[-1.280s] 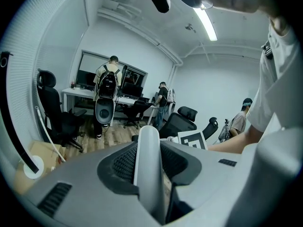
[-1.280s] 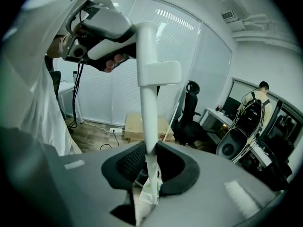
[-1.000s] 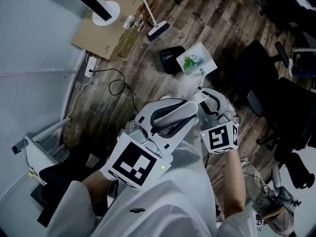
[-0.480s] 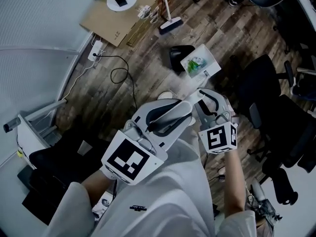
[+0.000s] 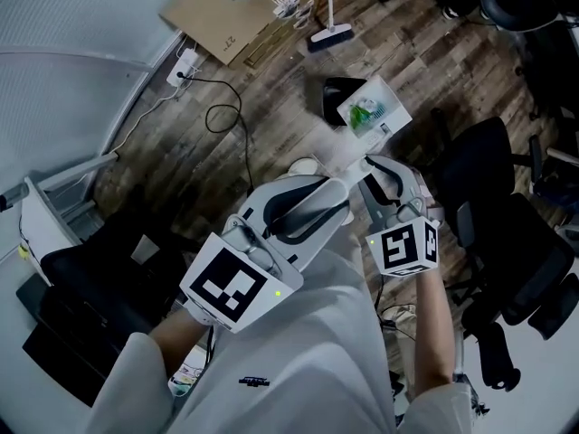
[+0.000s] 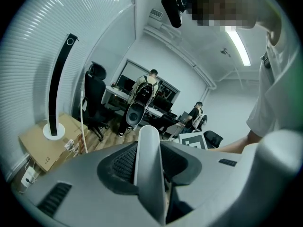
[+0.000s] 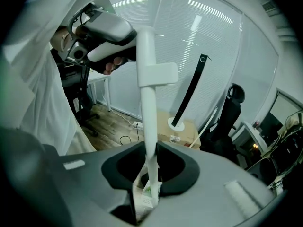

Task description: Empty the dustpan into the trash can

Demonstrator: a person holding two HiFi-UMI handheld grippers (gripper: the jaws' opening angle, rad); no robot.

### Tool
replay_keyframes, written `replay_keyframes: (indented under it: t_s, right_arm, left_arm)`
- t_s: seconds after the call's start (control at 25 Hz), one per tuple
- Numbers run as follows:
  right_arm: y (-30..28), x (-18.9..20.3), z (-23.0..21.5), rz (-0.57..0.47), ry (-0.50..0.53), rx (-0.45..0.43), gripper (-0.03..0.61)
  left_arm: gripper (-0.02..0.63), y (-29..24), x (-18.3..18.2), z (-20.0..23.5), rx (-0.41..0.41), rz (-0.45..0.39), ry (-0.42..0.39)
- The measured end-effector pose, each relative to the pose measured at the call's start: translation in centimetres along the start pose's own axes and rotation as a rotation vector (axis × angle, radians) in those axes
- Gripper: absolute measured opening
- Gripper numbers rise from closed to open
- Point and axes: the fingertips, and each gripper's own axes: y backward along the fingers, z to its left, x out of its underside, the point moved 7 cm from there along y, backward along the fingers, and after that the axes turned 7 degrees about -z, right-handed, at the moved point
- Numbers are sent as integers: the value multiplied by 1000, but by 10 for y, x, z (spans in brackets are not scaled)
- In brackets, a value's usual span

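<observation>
A white dustpan (image 5: pixel 373 114) with green litter in its pan shows beside a black trash can (image 5: pixel 336 92) on the wood floor in the head view. Its long white handle (image 7: pixel 146 103) runs up to my hands. The right gripper (image 5: pixel 387 186) is shut on the handle lower down, and the pan with its litter (image 7: pixel 147 193) shows below its jaws (image 7: pixel 150 170). The left gripper (image 5: pixel 303 208) is shut on the same handle (image 6: pixel 148 160) higher up, the pole lying between its dark pads (image 6: pixel 150 174). Whether the pan touches the can I cannot tell.
A broom (image 5: pixel 329 34) and flat cardboard (image 5: pixel 237 18) lie on the floor beyond the can. A cable (image 5: pixel 222 125) loops from a wall socket. Black office chairs (image 5: pixel 493 197) stand at the right, a dark chair base (image 5: pixel 81 287) at the left. People sit at desks (image 6: pixel 147 86) across the room.
Both grippers have sunk a little and rolled while holding the handle. In the head view the dustpan, can and broom have drifted up and to the right.
</observation>
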Motion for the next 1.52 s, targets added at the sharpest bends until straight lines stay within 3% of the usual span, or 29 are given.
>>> replay_keyframes:
  t_s: [0.32,1.04,1.52]
  right_arm:
    - [-18,-8,3,14,50,-81,86]
    - [-50,-16,10,43,169,-214,86]
    - [-71,-11,13,77,252,-313,86]
  left_arm:
    - [129,15,11,14,-47,-38,83]
    - [129,38,34,39,-133,-148,144]
    - [127,44,56,54,-191,-217,267]
